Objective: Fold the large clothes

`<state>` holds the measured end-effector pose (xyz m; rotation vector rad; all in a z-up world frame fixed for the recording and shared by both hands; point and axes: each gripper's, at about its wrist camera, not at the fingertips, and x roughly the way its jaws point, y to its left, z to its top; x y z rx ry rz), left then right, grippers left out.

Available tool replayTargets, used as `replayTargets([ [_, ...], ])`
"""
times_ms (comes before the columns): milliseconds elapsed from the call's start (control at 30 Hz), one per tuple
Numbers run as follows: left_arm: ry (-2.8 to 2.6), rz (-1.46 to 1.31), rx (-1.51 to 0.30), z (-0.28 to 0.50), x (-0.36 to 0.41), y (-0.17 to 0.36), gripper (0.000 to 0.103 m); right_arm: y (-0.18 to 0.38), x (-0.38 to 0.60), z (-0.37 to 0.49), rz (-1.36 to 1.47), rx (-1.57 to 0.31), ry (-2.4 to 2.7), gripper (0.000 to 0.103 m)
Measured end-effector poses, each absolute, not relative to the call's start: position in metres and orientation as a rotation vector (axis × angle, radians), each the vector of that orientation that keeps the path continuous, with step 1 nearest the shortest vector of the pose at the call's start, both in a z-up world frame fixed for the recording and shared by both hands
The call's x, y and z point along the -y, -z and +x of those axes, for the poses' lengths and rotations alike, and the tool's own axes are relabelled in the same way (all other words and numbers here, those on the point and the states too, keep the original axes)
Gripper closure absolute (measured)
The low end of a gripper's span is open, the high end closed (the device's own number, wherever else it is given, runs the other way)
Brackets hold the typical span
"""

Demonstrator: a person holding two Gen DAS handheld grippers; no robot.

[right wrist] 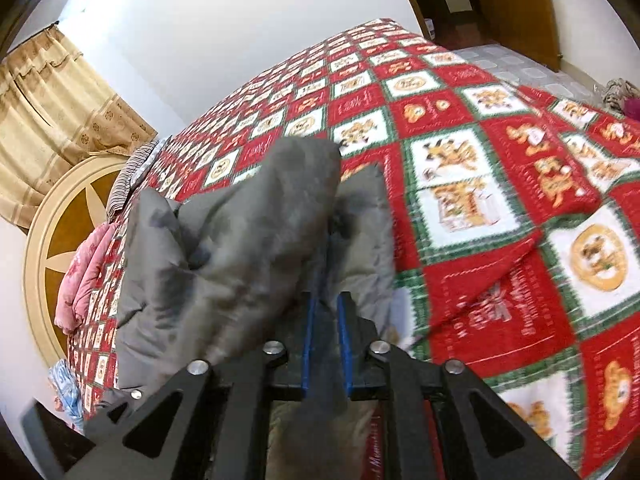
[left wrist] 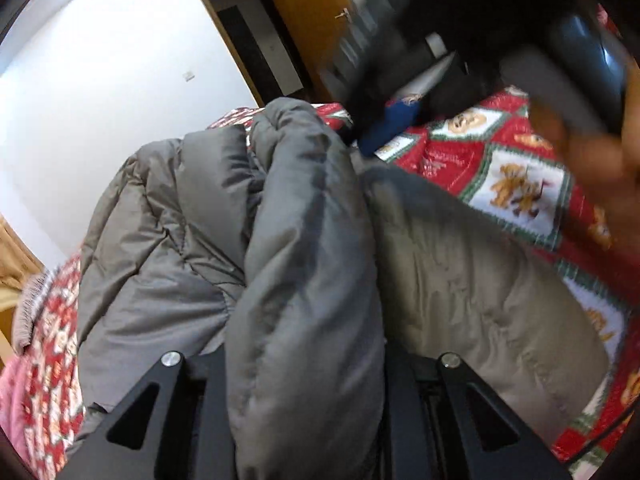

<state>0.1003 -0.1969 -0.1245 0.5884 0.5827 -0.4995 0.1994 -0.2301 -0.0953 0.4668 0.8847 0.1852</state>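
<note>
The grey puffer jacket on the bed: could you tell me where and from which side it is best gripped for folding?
Probably at a thin outer edge, approached level from the near side. The grey puffer jacket is thick and padded, bulging between the left gripper fingers, whereas the right gripper pinches a thinner fold between its blue pads. The quilt beneath leaves room for sliding under.

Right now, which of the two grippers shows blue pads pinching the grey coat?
The right gripper: its blue pads clamp the grey coat. The left gripper also holds the coat, but its fingers are hidden.

Your views are evenly bright, soft indoor light, motion blur on the right hand-held gripper (left wrist: 460,52), fisheye-bent dark corners.
</note>
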Motion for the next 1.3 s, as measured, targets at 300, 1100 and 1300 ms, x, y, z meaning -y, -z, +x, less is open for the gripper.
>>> replayTargets([
  [300,0.476,0.624,-0.566,0.088,0.202,0.135,0.084,0.060,0.232,0.206,0.448,-0.808,-0.211,0.053],
  [1100,0.704,0.511,-0.622,0.072,0.181,0.085,0.004,0.098,0.225,0.214,0.521,-0.768,-0.442,0.098],
  [1300,0.854,0.193,-0.548,0.068,0.099,0.010,0.000,0.122,0.275,0.197,0.839,-0.690,-0.488,0.098],
])
